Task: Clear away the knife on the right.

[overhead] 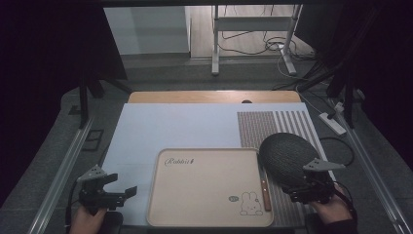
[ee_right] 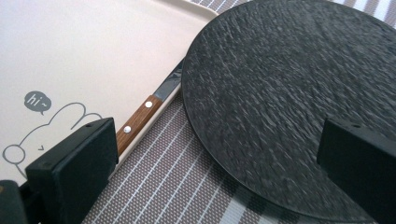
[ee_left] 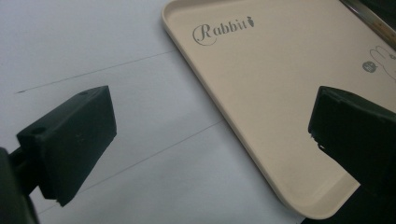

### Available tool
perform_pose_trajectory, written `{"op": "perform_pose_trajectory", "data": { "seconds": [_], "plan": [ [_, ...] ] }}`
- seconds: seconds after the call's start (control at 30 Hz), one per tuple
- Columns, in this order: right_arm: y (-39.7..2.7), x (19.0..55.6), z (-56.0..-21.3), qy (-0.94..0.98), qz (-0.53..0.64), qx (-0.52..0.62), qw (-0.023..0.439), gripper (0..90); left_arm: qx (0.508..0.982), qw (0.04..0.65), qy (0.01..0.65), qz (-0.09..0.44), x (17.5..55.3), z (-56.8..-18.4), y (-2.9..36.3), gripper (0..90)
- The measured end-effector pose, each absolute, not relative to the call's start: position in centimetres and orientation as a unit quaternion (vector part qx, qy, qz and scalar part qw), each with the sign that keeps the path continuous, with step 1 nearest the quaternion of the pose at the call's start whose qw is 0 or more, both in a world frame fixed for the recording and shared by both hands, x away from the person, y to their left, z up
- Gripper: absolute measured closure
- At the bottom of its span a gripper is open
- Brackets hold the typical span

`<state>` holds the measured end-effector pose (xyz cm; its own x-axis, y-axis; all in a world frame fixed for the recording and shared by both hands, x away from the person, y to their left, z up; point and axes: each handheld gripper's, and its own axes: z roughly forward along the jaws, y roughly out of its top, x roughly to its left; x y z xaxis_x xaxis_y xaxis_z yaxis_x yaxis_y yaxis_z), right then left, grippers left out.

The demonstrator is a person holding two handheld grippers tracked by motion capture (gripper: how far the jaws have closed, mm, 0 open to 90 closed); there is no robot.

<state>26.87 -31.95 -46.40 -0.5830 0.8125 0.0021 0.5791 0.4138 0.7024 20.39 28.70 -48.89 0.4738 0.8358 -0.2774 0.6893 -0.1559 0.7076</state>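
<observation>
A beige tray (overhead: pixel 195 204) printed with "Rabbit" and a rabbit drawing lies at the table's front centre. Along its right rim rests a knife (overhead: pixel 265 191) with a wooden handle (ee_right: pixel 140 122). To the right of the tray a round black textured plate (overhead: pixel 287 155) sits tilted over a striped mat. My left gripper (overhead: pixel 124 192) is open at the tray's left front corner (ee_left: pixel 322 212), jaws wide with nothing between them. My right gripper (overhead: pixel 304 191) is open at the near edge of the black plate (ee_right: pixel 289 93), its jaws on either side of the plate's rim area.
A pale blue sheet (overhead: pixel 160 131) covers the table. A brown-striped mat (overhead: pixel 272 124) lies at the right under the plate. Beyond the table are a metal stand (overhead: pixel 253 29), cables and a power strip (overhead: pixel 332 123) on the floor.
</observation>
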Motion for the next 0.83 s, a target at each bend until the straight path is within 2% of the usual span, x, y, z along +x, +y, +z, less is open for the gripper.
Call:
{"op": "perform_pose_trajectory", "data": {
  "seconds": [0.83],
  "plan": [
    [-33.9,25.6,-46.1,0.805,0.338,0.453,0.181,0.0,0.754,0.405,0.51,0.088,20.5,-48.9,28.6,1.1]
  ]
}}
